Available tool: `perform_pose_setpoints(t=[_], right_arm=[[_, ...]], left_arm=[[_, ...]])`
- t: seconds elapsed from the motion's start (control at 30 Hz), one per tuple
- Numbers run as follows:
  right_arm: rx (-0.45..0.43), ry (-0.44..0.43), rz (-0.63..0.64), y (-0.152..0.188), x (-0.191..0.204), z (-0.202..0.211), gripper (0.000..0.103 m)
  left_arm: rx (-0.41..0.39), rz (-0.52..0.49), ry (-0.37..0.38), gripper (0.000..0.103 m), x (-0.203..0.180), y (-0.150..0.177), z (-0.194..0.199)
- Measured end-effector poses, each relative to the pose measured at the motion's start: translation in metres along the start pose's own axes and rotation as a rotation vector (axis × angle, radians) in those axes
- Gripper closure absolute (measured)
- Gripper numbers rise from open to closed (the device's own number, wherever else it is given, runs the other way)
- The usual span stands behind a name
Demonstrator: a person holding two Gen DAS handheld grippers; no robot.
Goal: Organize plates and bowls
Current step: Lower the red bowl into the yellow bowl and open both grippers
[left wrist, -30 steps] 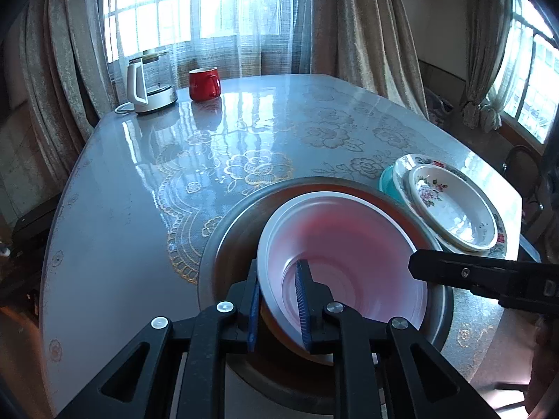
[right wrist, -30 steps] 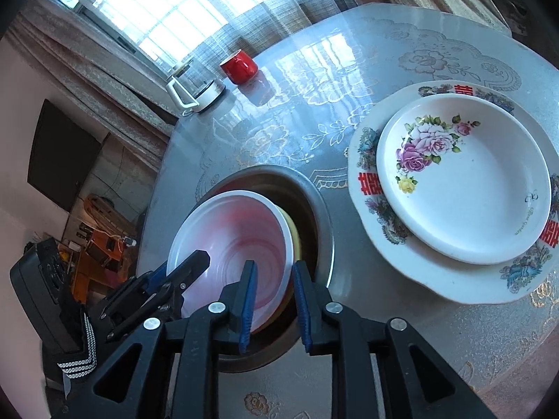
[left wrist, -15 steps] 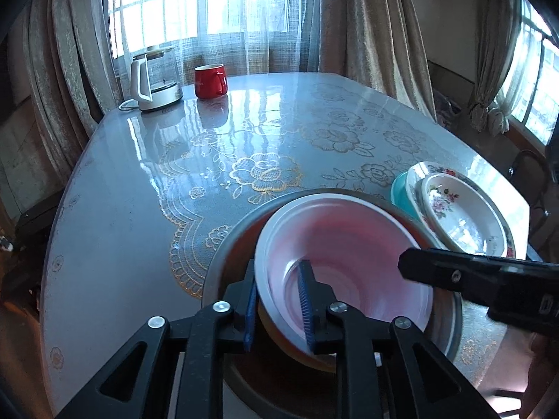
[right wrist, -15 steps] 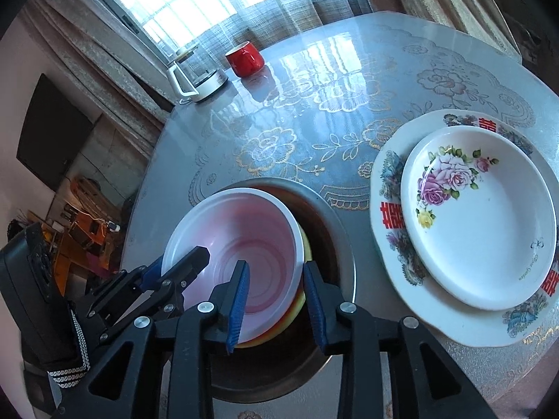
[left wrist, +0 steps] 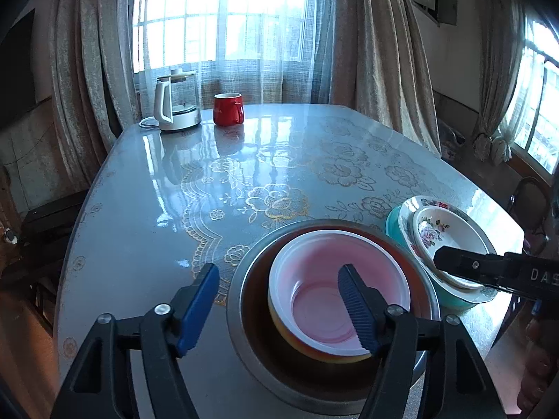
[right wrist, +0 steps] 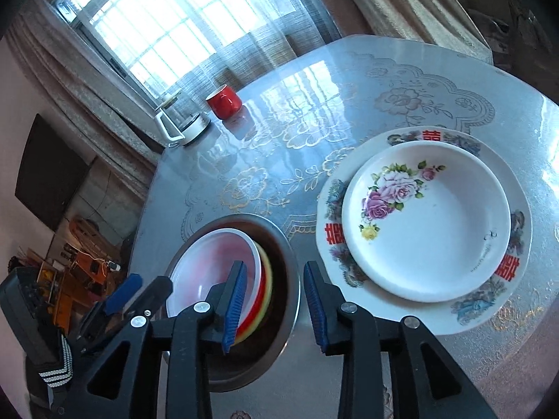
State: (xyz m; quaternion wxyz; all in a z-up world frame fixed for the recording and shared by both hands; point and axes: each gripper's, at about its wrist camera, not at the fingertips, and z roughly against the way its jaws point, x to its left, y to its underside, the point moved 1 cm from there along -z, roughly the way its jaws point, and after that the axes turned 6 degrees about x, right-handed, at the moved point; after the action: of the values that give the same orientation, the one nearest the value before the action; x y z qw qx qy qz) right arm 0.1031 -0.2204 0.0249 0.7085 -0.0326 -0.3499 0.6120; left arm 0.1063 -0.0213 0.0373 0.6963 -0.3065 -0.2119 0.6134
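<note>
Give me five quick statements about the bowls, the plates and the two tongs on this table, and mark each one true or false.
1. The pink bowl sits nested inside the metal basin. True.
2. The left tongs are clamped on the pink bowl's rim. False: their jaws have just been opening and stand wide, one pad outside the basin, one over the bowl.
3. The small flowered dish lies on the larger patterned plate. True.
4. The red mug stands in the metal basin. False: it stands at the table's far end, beside the kettle.
5. The right tongs hold the flowered dish. False: nothing is between their jaws.
</note>
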Motion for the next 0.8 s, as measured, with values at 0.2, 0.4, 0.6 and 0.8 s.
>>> perform_pose_setpoints(t=[0.2,0.4,0.6,0.8], right_arm=[[0.015,-0.001,-0.004,0.008,-0.001,0.001,0.069],[0.013,0.006,-0.042,0.016,-0.006,0.001,0.063],[0.018,-0.011,-0.009,0.024,0.003,0.005,0.063],[-0.033,0.04,0.075,0.032,0.016,0.013,0.063]], left_arm=[[0.006,0.01,-0.043,0.026,0.004,0.006,0.005],[0.015,0.042,-0.06,0.022,0.012,0.015,0.01],[0.027,0.077,-0.067,0.022,0.022,0.023,0.014],[0.054,0.141,-0.071,0.022,0.041,0.032,0.014]])
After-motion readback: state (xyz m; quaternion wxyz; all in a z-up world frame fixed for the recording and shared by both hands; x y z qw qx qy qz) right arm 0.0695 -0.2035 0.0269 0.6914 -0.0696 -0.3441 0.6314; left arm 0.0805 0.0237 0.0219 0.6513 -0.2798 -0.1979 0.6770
